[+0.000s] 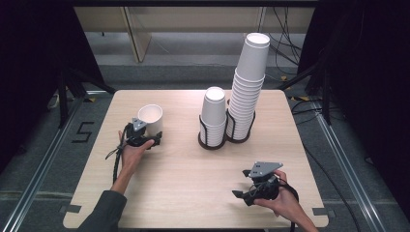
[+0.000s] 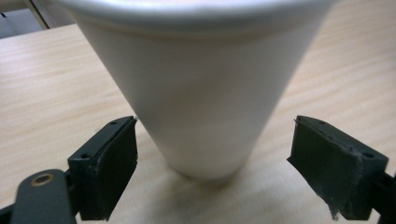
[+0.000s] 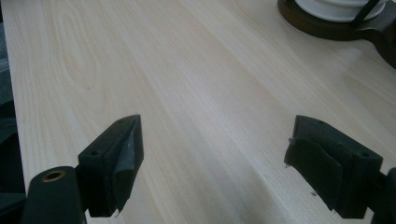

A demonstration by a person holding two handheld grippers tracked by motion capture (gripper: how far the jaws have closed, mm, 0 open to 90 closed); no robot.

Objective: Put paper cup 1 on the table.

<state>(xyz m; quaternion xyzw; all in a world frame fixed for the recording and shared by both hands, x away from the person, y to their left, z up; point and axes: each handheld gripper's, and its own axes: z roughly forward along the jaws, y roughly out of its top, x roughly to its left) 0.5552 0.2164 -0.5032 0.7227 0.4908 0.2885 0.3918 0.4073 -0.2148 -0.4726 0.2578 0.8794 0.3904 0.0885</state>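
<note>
A white cup (image 1: 150,117) is standing upright near the table's (image 1: 183,193) left edge. The left gripper (image 2: 212,163) is straddling its base, jaws apart and clear of its sides. The right gripper (image 3: 215,163) is hovering near the front right corner, jaws apart over bare wood.

Black claws (image 2: 212,172), grey sleeve (image 1: 104,212).

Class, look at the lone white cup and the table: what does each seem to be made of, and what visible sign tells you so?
Cup: probably foam or paper, matte white; soft, dull walls with a rolled rim, no gloss. Table: pale wood or wood-look laminate, smooth satin finish; long grain lines run across it.
</note>
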